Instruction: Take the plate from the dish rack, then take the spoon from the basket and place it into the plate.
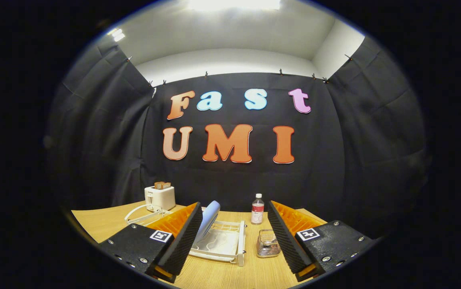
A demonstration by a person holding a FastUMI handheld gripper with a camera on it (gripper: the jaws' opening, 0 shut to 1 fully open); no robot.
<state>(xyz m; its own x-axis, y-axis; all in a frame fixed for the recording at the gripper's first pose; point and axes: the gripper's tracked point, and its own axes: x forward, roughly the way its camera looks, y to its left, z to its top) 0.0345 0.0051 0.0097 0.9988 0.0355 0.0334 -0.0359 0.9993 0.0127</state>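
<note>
A pale blue plate [208,219] stands on edge in the white dish rack [240,242], leaning beside my left finger [182,237]. Right of the rack sits a small wire basket [267,243] with a spoon [269,241] inside, close to my right finger [284,237]. My gripper [234,210] is open, its black ribbed pads wide apart, with nothing between them. Rack and basket lie just ahead of the fingers on the wooden table [214,275].
A white toaster [160,197] with bread in it stands at the back left, a white wire stand [144,214] in front of it. A small clear bottle [257,208] with a white cap stands behind the basket. Black cloth walls close the booth.
</note>
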